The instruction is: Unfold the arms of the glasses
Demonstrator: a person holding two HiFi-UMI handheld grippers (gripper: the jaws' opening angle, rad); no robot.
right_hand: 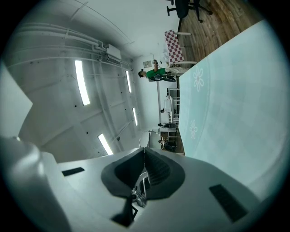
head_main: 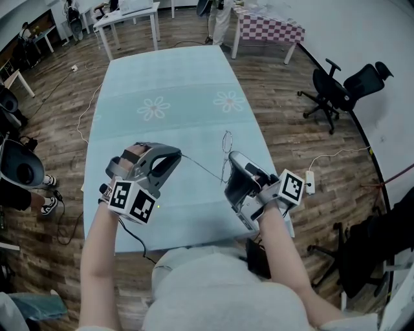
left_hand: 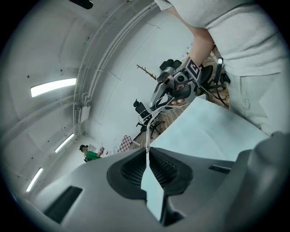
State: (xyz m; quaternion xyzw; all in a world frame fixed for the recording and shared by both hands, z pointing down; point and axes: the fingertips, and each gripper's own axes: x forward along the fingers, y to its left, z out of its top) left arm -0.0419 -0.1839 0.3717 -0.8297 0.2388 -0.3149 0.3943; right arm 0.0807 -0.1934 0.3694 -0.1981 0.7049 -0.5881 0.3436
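Thin wire glasses (head_main: 227, 143) hang in the air above the light blue table (head_main: 168, 84), held between both grippers. My right gripper (head_main: 231, 158) is shut on the frame near a hinge. In the right gripper view a lens rim (right_hand: 149, 132) sticks out past the shut jaws (right_hand: 144, 150). One arm (head_main: 202, 168) runs out leftward as a thin line to my left gripper (head_main: 178, 155), which is shut on its end. In the left gripper view that arm (left_hand: 149, 131) leaves the shut jaws (left_hand: 147, 153) and leads up to the right gripper (left_hand: 174, 86). The other arm is too thin to make out.
The table carries flower prints (head_main: 154, 108) and stretches away from me. A power strip (head_main: 309, 182) lies on the wood floor off its right edge, with black office chairs (head_main: 343, 87) beyond. A checkered table (head_main: 268, 29) and white desks (head_main: 126, 19) stand at the back.
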